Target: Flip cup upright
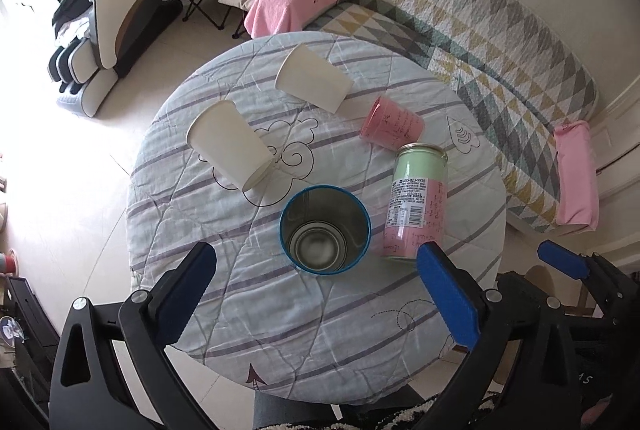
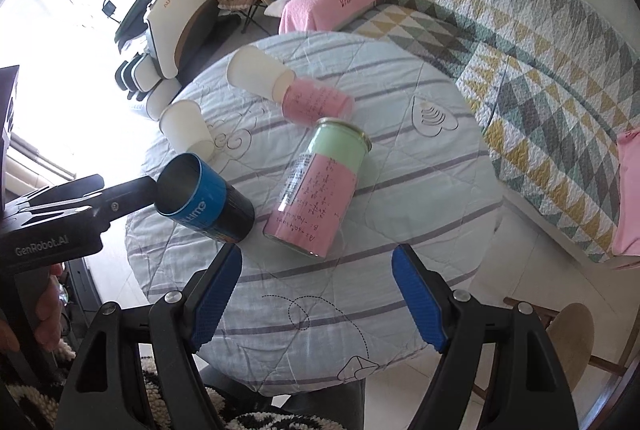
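Observation:
A blue metal cup (image 1: 325, 228) stands upright on the round table (image 1: 280, 342), mouth up; it also shows in the right wrist view (image 2: 206, 200). My left gripper (image 1: 316, 294) is open just above and behind it, fingers apart on either side, not touching. A pink and green can (image 1: 416, 204) lies on its side to the right, also in the right wrist view (image 2: 320, 190). My right gripper (image 2: 318, 300) is open and empty near the table's front, in front of that can. Two white paper cups (image 1: 230, 144) (image 1: 314, 78) and a pink cup (image 1: 392, 124) lie on their sides.
A sofa (image 1: 500, 50) with a patterned quilt and pink towels runs along the right. A massage chair (image 1: 112, 14) stands at the back left. A wooden stool (image 2: 568, 334) is at the front right of the table.

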The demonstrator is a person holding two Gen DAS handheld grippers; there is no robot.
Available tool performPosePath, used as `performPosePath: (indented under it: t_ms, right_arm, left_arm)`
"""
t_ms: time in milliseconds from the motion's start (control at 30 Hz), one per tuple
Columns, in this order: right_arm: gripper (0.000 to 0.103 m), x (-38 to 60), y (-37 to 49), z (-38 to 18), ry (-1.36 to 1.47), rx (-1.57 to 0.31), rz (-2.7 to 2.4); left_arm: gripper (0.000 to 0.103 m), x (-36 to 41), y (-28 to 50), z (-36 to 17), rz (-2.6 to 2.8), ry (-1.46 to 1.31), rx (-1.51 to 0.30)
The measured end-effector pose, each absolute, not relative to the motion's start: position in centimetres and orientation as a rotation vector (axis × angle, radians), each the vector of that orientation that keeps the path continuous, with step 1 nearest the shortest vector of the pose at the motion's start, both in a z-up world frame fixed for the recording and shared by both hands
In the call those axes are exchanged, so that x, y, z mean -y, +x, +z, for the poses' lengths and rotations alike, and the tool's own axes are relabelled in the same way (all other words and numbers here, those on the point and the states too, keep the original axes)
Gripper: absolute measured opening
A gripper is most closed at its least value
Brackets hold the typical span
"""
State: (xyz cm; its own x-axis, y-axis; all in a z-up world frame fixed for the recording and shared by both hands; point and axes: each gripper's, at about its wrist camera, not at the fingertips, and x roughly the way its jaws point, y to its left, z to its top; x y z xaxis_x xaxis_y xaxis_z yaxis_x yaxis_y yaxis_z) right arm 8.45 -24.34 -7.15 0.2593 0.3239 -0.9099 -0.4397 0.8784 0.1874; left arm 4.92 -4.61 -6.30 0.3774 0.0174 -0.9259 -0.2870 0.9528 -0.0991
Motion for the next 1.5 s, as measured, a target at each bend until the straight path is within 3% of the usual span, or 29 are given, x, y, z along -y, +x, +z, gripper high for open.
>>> performPosePath:
  t_ms: [633, 1500]
  right_arm:
    - [0.08, 22.0, -0.4, -1.0, -0.002, -0.983, 0.281]
    - [0.08, 20.2, -4.5, 0.8, -0.028, -0.8, 0.227]
  left_arm:
    - [0.102, 2.0, -1.9, -0.7, 0.063, -0.097, -1.021]
    - [0.102, 2.7, -5.9, 1.5, 0.067, -0.036, -0.826]
